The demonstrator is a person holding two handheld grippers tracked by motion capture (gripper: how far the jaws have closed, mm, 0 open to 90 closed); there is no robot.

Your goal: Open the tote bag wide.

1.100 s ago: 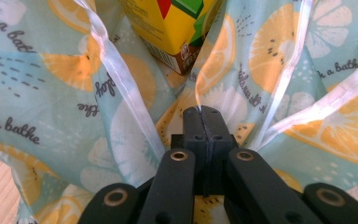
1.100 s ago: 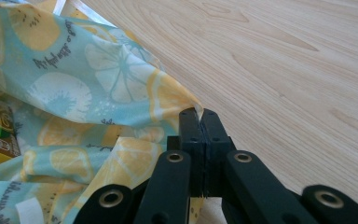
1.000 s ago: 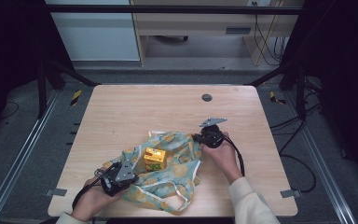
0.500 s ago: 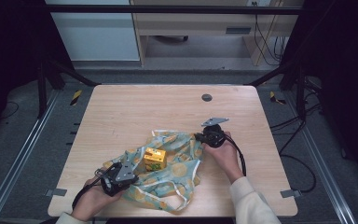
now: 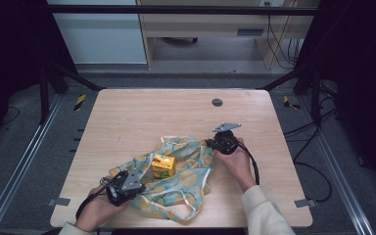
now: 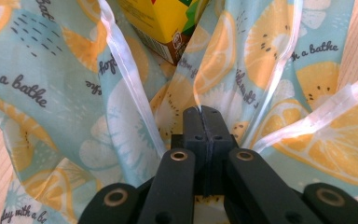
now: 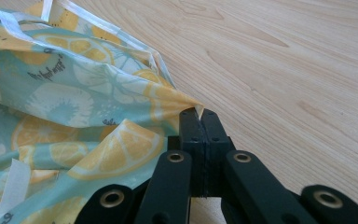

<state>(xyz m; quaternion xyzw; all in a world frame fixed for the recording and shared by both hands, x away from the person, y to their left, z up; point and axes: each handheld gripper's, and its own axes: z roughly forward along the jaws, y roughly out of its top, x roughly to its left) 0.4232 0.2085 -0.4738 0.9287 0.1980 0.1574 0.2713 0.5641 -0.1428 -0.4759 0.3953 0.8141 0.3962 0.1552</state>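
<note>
A light blue cloth (image 5: 186, 176) printed with lemon slices and edged in white ribbon lies crumpled at the table's near middle. A yellow carton (image 5: 163, 165) stands on it. My left gripper (image 5: 127, 180) is at the cloth's near left, shut on a fold of it (image 6: 200, 105); the carton (image 6: 168, 23) stands just beyond. At the cloth's far right edge my right gripper (image 5: 214, 143) is shut on a corner of the cloth (image 7: 196, 109), low over the wood.
The wooden table (image 5: 147, 117) has bare surface behind and to the right of the cloth. A dark round grommet (image 5: 217, 102) sits near the far edge. White ribbon loops (image 5: 193, 208) trail toward the near edge.
</note>
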